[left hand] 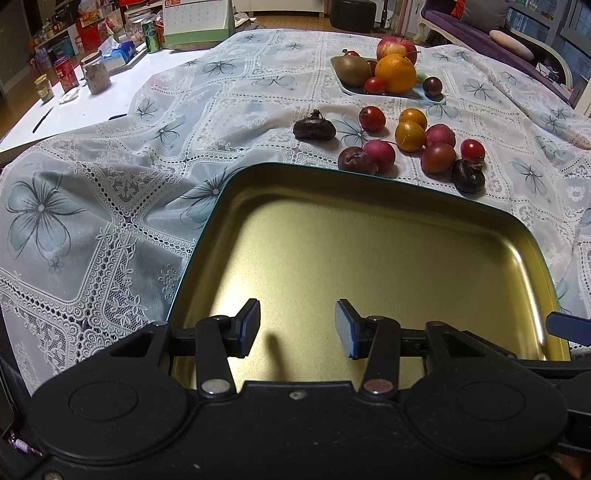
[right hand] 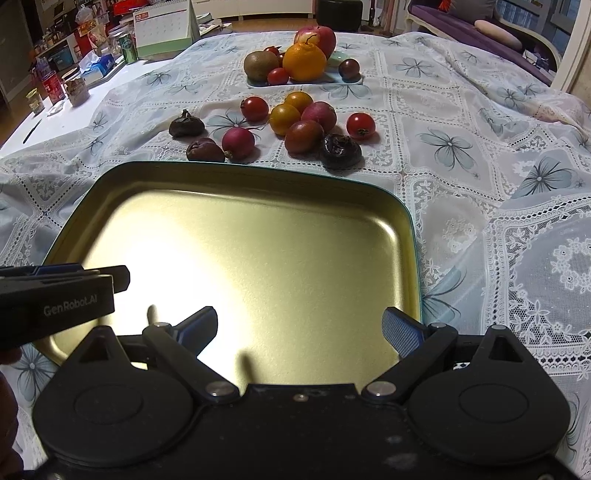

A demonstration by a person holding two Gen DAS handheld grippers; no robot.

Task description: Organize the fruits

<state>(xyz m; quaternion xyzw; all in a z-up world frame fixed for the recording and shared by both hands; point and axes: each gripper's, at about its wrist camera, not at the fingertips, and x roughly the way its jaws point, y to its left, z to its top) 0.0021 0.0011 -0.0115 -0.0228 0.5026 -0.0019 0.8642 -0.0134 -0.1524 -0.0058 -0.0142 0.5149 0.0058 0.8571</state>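
Observation:
An empty gold tin tray point(left hand: 369, 192) point(right hand: 240, 177) lies on the lace tablecloth right in front of both grippers. My left gripper point(left hand: 297, 328) is open over its near left part. My right gripper point(right hand: 299, 332) is open wider over its near edge. Beyond the tray lie several loose small fruits: red tomatoes point(left hand: 372, 118) point(right hand: 361, 125), yellow ones point(left hand: 409, 136) point(right hand: 283, 119), pink radish-like ones point(right hand: 238, 143), dark water chestnuts point(left hand: 314, 127) point(right hand: 340, 150). Farther back a pale plate point(left hand: 428, 96) point(right hand: 334, 78) holds an orange point(left hand: 395, 73) point(right hand: 304, 61), an apple, a kiwi point(right hand: 260, 65).
The left gripper's body point(right hand: 55, 295) reaches in from the left of the right wrist view. At the far left, the bare white table point(left hand: 44, 118) carries jars, a red can, a tissue box, a green can and a calendar point(left hand: 199, 18). A sofa stands at the back right.

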